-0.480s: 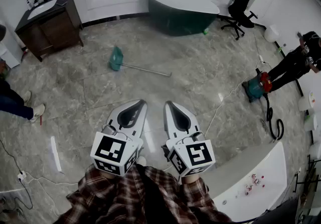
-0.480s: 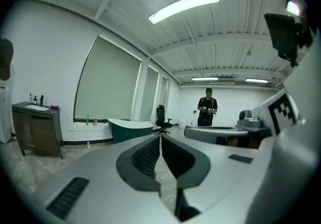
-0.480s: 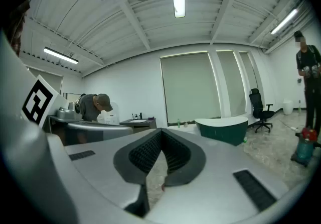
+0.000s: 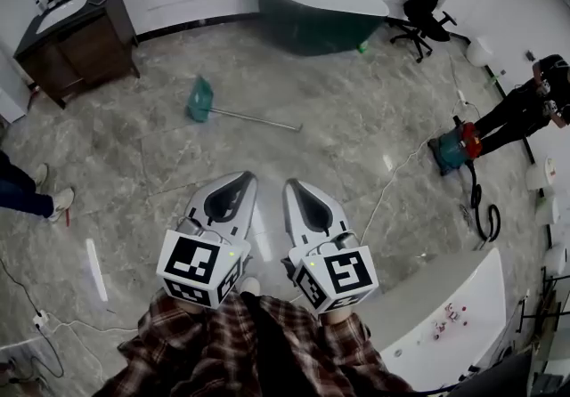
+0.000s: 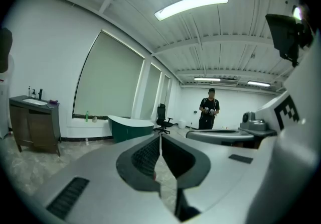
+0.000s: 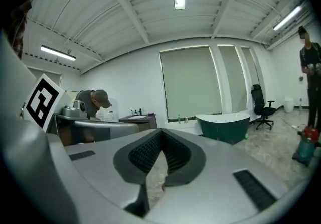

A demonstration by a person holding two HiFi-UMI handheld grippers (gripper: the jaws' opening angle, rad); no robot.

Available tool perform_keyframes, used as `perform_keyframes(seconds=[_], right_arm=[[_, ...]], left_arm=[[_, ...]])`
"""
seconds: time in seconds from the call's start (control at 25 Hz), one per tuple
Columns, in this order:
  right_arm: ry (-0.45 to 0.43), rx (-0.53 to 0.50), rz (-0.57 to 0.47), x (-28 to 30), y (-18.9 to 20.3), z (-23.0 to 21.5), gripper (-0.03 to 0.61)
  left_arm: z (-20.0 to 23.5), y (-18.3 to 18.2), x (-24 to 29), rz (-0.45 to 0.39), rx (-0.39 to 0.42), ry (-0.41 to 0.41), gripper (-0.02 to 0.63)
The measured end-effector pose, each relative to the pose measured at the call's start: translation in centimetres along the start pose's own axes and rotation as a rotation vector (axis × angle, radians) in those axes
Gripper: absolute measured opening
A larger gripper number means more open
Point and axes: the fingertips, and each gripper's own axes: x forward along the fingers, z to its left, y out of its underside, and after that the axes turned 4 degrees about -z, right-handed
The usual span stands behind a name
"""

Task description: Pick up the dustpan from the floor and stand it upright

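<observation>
The dustpan point(image 4: 199, 100) is teal and lies on the marble floor with its long metal handle point(image 4: 258, 121) stretched out to the right. It is well beyond both grippers, toward the far left. My left gripper point(image 4: 243, 178) and right gripper point(image 4: 290, 183) are held side by side in front of my plaid shirt, pointing roughly level. Both are shut with nothing between the jaws. In the left gripper view the left gripper point(image 5: 160, 136) has its ribbed pads together, and in the right gripper view the right gripper point(image 6: 161, 131) does too. Neither gripper view shows the dustpan.
A dark wooden vanity point(image 4: 76, 37) stands at the far left, a green bathtub point(image 4: 316, 5) at the back and an office chair point(image 4: 429, 4) beside it. A person point(image 4: 525, 110) bends over a red and teal vacuum point(image 4: 454, 150) at right. A white counter point(image 4: 450, 297) is at my right.
The whole scene has slid a little up and left in the head view. The legs at the left edge have moved further out. Both grippers stay shut, side by side.
</observation>
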Motion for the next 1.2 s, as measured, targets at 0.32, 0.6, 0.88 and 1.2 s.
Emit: perform_keyframes(seconds=[0.32, 0.6, 0.88, 1.2], right_arm=[[0.064, 0.013, -0.014, 11.0, -1.1, -1.9, 0.011], [0.122, 0.017, -0.049, 19.2, -2.7, -2.2, 0.011], [0.163, 0.04, -0.007, 23.5, -1.7, -4.4, 0.011], [0.152, 0.034, 0.012, 29.6, -1.8, -11.6, 0.011]], left_arm=[[9.0, -2.9, 6.6, -0.003, 0.021, 0.059, 0.023], [16.7, -5.4, 10.4, -0.01, 0.038, 0.095, 0.021], [20.4, -5.0, 14.4, 0.026, 0.012, 0.119, 0.023], [23.0, -4.9, 23.2, 0.037, -0.003, 0.101, 0.021]])
